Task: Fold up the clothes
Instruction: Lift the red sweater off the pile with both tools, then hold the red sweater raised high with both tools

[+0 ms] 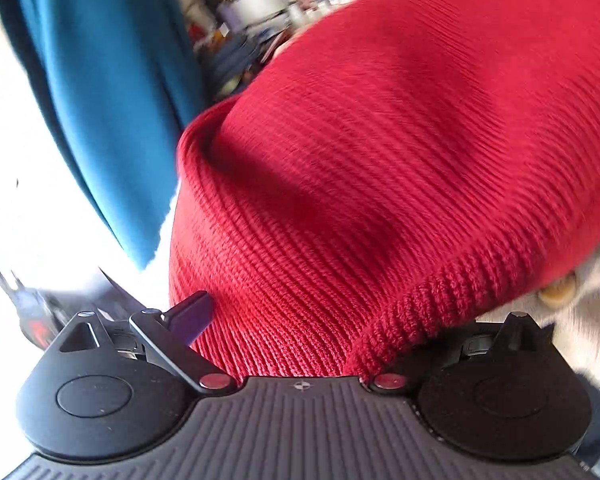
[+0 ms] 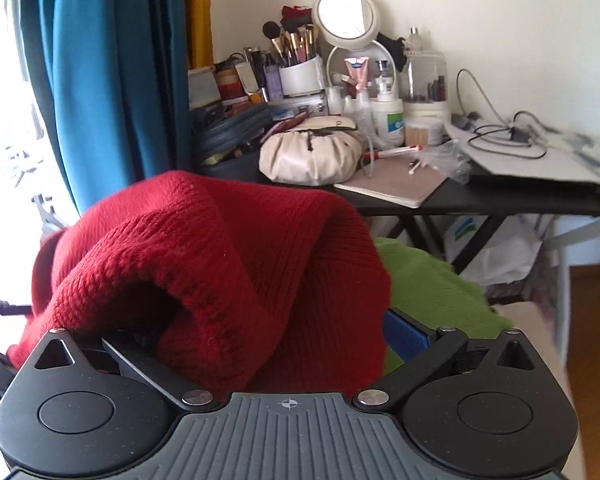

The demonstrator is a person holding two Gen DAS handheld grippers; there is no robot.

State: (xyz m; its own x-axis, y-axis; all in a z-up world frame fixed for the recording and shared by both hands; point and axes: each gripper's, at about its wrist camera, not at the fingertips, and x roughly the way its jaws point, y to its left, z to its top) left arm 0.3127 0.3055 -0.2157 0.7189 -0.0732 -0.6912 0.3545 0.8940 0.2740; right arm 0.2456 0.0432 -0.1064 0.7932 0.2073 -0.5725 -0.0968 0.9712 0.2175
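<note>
A red knit sweater [image 1: 380,160] fills most of the left wrist view, lifted and draped over my left gripper [image 1: 300,312]. One dark finger [image 1: 194,314] presses into the knit; the other is hidden under the ribbed hem [image 1: 420,312]. In the right wrist view the same red sweater [image 2: 228,264] hangs bunched over my right gripper [image 2: 284,332]. Its blue-padded finger [image 2: 406,338] rests against the cloth's right side, and the opposite finger is buried in a ribbed opening. Both grippers look shut on thick folds of the sweater.
A green knit cloth [image 2: 432,292] lies behind the sweater. Beyond it stands a black table [image 2: 500,204] crowded with cosmetics, a round mirror [image 2: 348,14], a beige pouch [image 2: 312,156] and cables. A blue curtain [image 2: 112,80] hangs at left. Pale fluffy fabric [image 1: 580,320] shows at right.
</note>
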